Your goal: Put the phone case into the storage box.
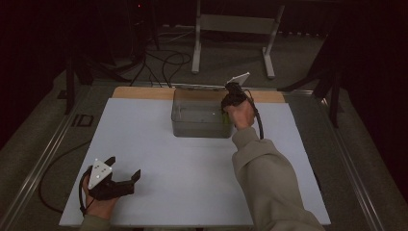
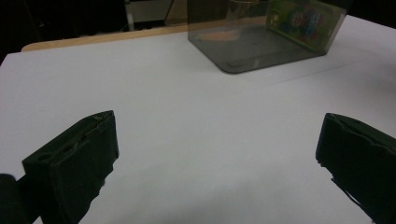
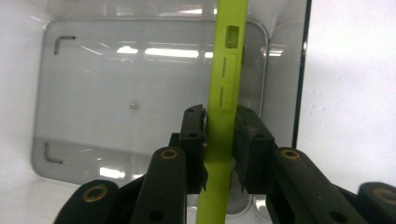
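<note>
The right tongs (image 1: 230, 98) were held over the one clear bin (image 1: 202, 120) at twelve o'clock on the table (image 1: 159, 159), pinching one green card (image 3: 223, 107) edge-on inside it. Its printed face (image 2: 299, 21) was seen from the left tongs (image 1: 122, 171), spread wide and rested at seven o'clock.
</note>
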A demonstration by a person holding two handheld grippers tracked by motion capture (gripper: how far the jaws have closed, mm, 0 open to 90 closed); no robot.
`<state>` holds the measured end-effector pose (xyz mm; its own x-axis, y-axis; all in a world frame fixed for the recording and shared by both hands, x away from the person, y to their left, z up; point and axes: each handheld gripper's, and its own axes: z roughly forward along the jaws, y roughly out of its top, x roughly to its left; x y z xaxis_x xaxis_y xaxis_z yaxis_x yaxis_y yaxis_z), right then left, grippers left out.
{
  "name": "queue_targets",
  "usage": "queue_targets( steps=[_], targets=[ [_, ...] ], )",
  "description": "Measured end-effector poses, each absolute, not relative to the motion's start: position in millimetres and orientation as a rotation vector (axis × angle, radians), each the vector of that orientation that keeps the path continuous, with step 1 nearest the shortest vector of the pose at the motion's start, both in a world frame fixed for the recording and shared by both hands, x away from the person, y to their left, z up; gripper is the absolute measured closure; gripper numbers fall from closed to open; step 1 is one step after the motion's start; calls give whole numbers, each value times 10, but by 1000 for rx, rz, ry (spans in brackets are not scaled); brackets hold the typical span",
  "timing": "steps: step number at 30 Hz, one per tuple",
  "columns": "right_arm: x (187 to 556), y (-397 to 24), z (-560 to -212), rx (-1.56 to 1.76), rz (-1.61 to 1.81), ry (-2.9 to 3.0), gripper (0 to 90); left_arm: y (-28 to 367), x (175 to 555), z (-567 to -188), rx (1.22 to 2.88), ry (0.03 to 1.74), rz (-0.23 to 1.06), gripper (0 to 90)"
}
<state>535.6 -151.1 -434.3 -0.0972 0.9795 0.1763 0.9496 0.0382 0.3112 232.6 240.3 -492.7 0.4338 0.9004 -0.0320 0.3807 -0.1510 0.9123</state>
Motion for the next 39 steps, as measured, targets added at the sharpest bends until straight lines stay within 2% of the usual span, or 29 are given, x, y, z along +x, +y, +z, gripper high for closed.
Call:
queue_targets(
  steps=[18, 21, 24, 39],
  targets=[
    [5358, -1560, -4385, 2194, 716, 2207, 778, 2399, 2327, -4928, 1733, 1114, 683, 3],
    [5349, -1528, -4373, 2117, 647, 2209, 760, 2400, 2326, -4928, 1734, 1114, 683, 3],
    [5331, -1502, -4350, 2029, 580, 2208, 701, 2400, 2326, -4928, 1733, 1114, 683, 3],
    [5232, -1500, -4191, 1901, 622, 2209, 657, 2387, 2330, -4932, 1740, 1114, 683, 3]
  ],
)
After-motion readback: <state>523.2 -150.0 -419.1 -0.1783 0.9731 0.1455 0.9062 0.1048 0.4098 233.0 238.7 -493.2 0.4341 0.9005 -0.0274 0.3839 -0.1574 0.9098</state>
